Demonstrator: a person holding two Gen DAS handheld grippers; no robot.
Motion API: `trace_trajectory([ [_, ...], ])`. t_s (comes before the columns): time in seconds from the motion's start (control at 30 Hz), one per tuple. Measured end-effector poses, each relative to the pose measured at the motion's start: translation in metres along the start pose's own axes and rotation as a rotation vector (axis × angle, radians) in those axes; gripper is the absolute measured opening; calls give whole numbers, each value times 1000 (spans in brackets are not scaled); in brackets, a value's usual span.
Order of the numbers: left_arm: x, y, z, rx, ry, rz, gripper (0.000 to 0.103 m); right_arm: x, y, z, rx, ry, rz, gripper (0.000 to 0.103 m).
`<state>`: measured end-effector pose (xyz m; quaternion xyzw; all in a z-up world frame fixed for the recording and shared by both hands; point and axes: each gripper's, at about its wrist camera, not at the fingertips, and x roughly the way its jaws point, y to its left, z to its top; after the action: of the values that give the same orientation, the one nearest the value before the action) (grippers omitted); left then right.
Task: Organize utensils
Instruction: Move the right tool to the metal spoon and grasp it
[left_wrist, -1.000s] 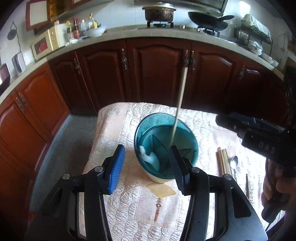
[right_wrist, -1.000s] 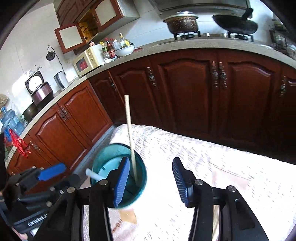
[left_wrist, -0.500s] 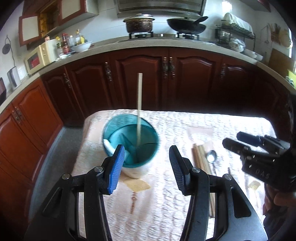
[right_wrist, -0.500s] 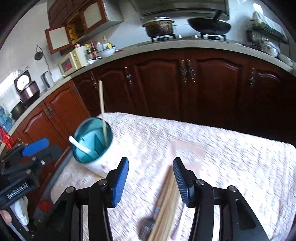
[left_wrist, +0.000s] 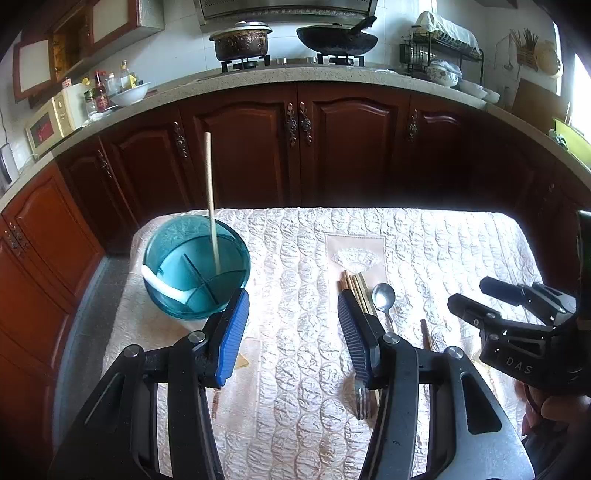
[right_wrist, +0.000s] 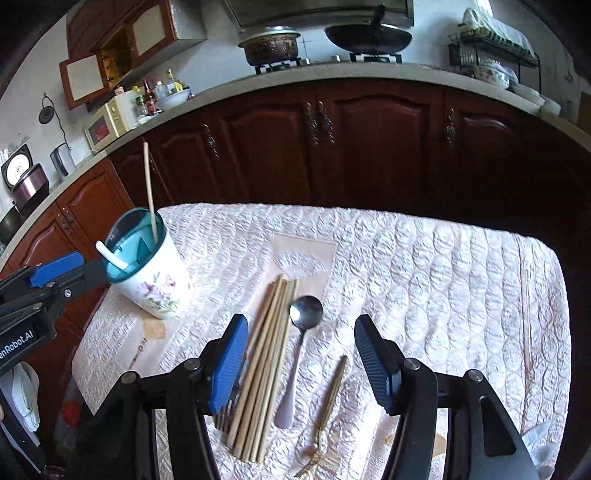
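Observation:
A teal-lined flowered utensil holder (left_wrist: 195, 266) (right_wrist: 147, 273) stands at the table's left. One chopstick (left_wrist: 211, 199) (right_wrist: 150, 192) and a white spoon (left_wrist: 162, 286) (right_wrist: 110, 254) stand in it. A bundle of chopsticks (right_wrist: 264, 365) (left_wrist: 356, 291), a metal spoon (right_wrist: 301, 339) (left_wrist: 383, 299) and a thin gold fork (right_wrist: 328, 398) lie on the cloth. A steel fork (left_wrist: 362, 400) lies beside the bundle. My left gripper (left_wrist: 293, 321) is open and empty, right of the holder. My right gripper (right_wrist: 301, 354) is open and empty above the spoon and chopsticks.
The table carries a quilted pale cloth (right_wrist: 424, 273). Dark wooden cabinets (left_wrist: 295, 147) and a counter with a pot (left_wrist: 242, 40) and a wok (left_wrist: 336, 37) stand behind. The floor (left_wrist: 81, 332) drops away at the table's left edge.
Both grippers have drawn back and swung right, away from the holder. The chopstick now stands free in the holder. The right gripper now faces the utensils lying on the cloth.

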<state>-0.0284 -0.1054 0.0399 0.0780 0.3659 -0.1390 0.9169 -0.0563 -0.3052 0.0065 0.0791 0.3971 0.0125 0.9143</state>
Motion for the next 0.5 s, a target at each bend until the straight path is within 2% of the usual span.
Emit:
trace_trajectory([
  [0.5, 27, 3, -17, -25, 78, -56, 49, 42, -22, -15, 67, 93, -16, 58],
])
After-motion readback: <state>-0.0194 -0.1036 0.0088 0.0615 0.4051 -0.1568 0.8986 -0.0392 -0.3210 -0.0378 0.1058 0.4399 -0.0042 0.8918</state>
